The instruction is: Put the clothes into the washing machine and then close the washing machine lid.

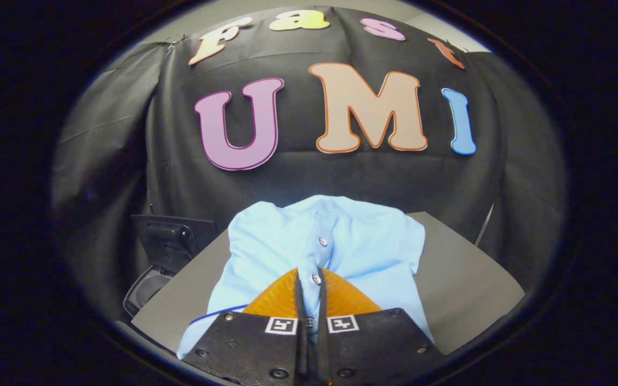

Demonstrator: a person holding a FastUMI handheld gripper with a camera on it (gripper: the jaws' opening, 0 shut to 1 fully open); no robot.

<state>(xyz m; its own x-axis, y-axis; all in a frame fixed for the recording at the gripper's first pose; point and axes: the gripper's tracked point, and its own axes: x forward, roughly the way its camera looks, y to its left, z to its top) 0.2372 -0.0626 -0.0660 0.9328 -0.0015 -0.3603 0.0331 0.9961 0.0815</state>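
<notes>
A light blue shirt (341, 241) with a buttoned placket lies bunched on a grey table (464, 284), spreading ahead of the fingers and around them. My gripper (311, 292) is shut on the shirt: both fingers pinch the placket strip near a button, with only a thin fold of cloth between them. To the left, past the table's edge and lower down, stands the dark washing machine (151, 284). Its lid (172, 241) is raised upright and the round opening shows below it.
The black cloth wall hangs close behind the table. The grey tabletop has bare room to the right of the shirt, and a narrow strip of it shows on the left toward the machine.
</notes>
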